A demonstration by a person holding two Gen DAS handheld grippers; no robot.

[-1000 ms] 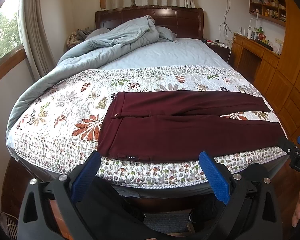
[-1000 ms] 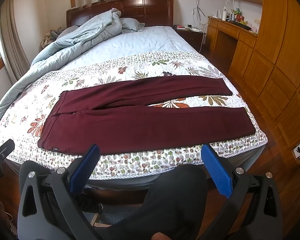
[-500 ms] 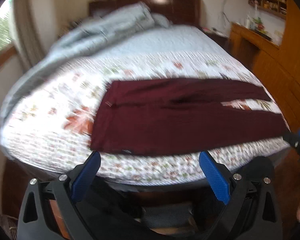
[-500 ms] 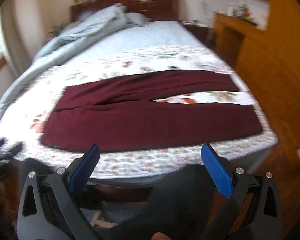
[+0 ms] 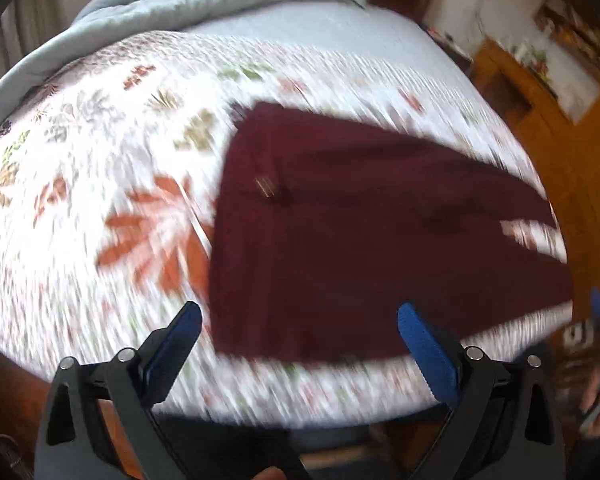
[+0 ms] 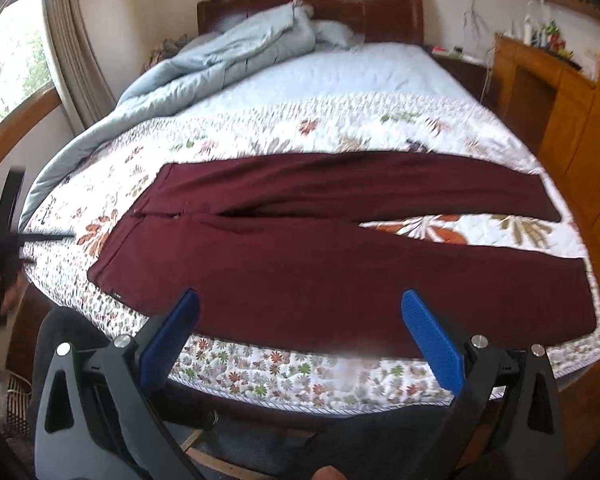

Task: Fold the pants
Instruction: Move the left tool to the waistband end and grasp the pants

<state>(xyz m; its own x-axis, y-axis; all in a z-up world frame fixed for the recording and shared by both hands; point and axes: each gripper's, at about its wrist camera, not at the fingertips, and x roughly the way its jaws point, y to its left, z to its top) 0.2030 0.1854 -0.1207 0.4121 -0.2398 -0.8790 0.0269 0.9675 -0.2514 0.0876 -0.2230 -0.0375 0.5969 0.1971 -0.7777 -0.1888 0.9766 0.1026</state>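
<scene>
Maroon pants [image 6: 340,264] lie flat on the bed's floral quilt [image 6: 284,372], unfolded. Since a second ago we brought left gripper [image 5: 298,344] and right gripper [image 6: 300,332] closer, fingers spread, empty: approach under way.

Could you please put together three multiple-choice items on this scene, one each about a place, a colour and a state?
1. Where do the pants lie?
A. on the floral quilt near the bed's foot
B. on the floor
C. on the pillows

2. What colour are the pants?
A. grey
B. dark red
C. blue

3. How do the left gripper and right gripper stand?
A. both shut on cloth
B. one open, one shut
C. both open, holding nothing

Answers: 1 A, they are spread flat across the quilt; 2 B, the cloth is maroon; 3 C, the blue pads stand wide apart in each view.
</scene>
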